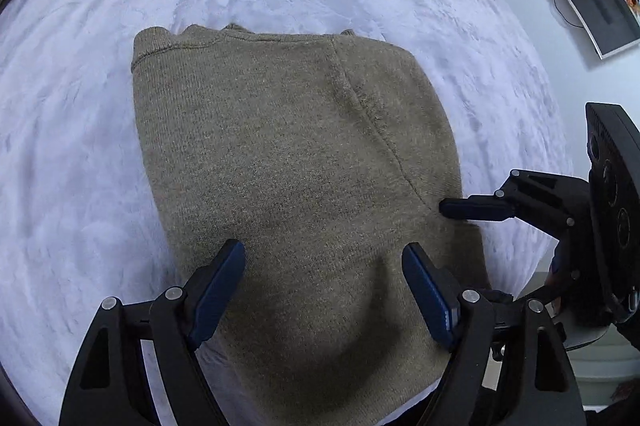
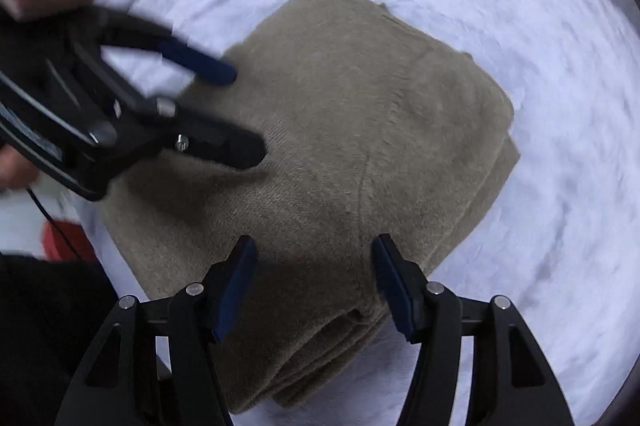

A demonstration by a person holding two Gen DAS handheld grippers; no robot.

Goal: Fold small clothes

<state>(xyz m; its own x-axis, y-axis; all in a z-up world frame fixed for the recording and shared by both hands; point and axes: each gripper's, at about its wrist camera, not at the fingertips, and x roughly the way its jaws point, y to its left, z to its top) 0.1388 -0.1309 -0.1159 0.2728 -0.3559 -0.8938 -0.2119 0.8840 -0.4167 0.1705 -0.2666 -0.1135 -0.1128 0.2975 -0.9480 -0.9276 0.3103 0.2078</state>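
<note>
White fuzzy blanket (image 1: pixel 100 154) is carrying a folded olive sweater (image 1: pixel 288 146); left gripper (image 1: pixel 324 266) and right gripper (image 2: pixel 314 258) are hovering spread, grasping nothing.

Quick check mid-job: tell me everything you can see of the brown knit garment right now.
The brown knit garment is an olive-brown, fine-ribbed knit, folded into a thick, roughly rectangular stack lying flat on the fluffy white blanket. A sewn seam runs across its top layer; stacked layer edges show at the near corner. The left gripper and right gripper are both open above it, neither visibly gripping it.
</note>
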